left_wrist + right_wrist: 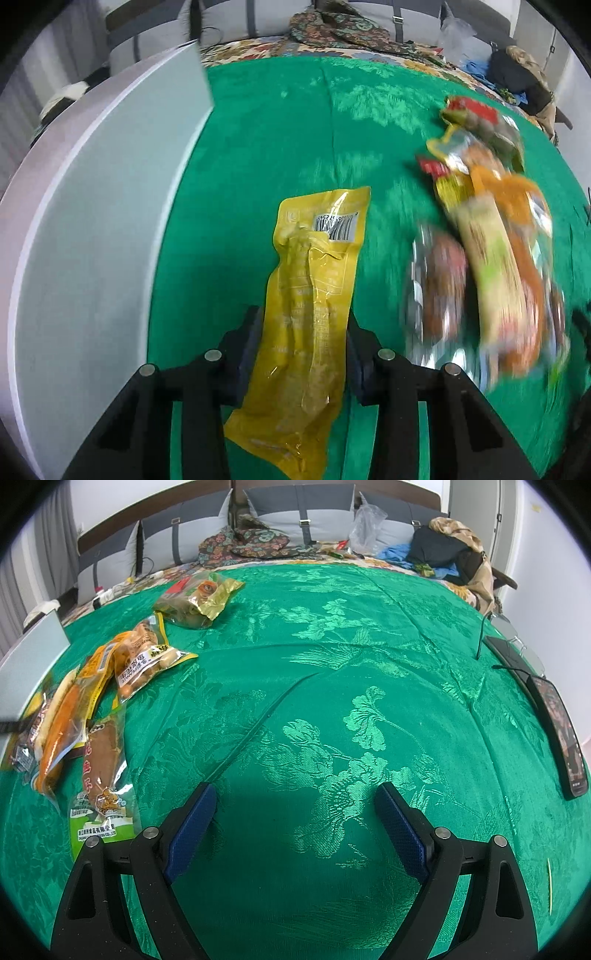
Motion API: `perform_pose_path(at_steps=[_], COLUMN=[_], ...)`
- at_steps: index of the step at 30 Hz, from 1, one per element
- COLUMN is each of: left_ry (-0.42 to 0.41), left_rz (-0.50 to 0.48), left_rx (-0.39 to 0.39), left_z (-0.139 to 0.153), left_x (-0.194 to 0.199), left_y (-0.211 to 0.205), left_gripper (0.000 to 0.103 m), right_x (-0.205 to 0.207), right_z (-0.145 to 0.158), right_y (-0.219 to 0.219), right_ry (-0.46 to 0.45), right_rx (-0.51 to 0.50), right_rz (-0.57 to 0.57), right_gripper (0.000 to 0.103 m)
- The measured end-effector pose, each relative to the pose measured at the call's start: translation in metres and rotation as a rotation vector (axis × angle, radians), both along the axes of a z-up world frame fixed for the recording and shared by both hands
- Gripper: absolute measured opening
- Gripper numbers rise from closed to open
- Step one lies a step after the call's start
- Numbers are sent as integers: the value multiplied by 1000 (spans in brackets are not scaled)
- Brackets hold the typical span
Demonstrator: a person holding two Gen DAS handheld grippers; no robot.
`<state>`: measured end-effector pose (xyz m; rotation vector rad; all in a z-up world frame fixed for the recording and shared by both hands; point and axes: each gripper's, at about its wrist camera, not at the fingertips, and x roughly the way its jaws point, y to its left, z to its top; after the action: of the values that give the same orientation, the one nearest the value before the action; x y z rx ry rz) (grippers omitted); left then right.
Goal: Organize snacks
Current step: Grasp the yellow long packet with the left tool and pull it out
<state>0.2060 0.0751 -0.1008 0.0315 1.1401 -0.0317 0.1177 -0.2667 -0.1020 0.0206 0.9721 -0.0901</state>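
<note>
A long yellow snack packet (317, 266) lies lengthwise on the green bedspread (280, 147), barcode end away from me. My left gripper (303, 314) straddles its middle, and both pads touch the packet's long edges. To its right a blurred pile of snack packets (491, 258) lies on the cloth. In the right wrist view the same pile sits at the left: a brown sausage packet (103, 775), an orange packet (62, 723), a peanut packet (144, 664) and a gold packet (199, 598) farther back. My right gripper (295, 797) hangs open over bare cloth with nothing between its fingers.
A white box (92, 240) stands along the left edge of the bedspread, with a corner of the white box (33, 653) also in the right wrist view. Two dark phones (561, 738) with a cable lie at the right edge. Pillows, clothes and bags are heaped at the back.
</note>
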Motion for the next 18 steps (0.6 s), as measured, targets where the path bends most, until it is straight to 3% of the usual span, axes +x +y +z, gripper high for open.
perform_pose_path(at_steps=[5,6,8,9,12,15,18], left_ry=[-5,-16,-43,-52,-107,-135,-166], left_rz=[23,18,6,14,24,-18,-21], left_rx=[-47,-67,-111,-120,-96,-26,-35], left_z=[0,0,-2,-4,-7,-14,-15], left_x=[-54,-61,-69,-69,-72,-74,-76], left_y=[-4,-5,-8,-8,-8,-16,-13], left_gripper=[42,46,76,81,89,102,103], right_x=[0,0,0,0,0,0,0], right_z=[0,0,0,0,0,0,0], right_y=[1,0,1,0,1,1,1], right_ry=[0,0,0,0,0,0,0], right_rx=[0,0,0,0,0,0,0], right_rz=[0,0,0,0,0,0,0], right_gripper=[91,91,91,91,91,91,91])
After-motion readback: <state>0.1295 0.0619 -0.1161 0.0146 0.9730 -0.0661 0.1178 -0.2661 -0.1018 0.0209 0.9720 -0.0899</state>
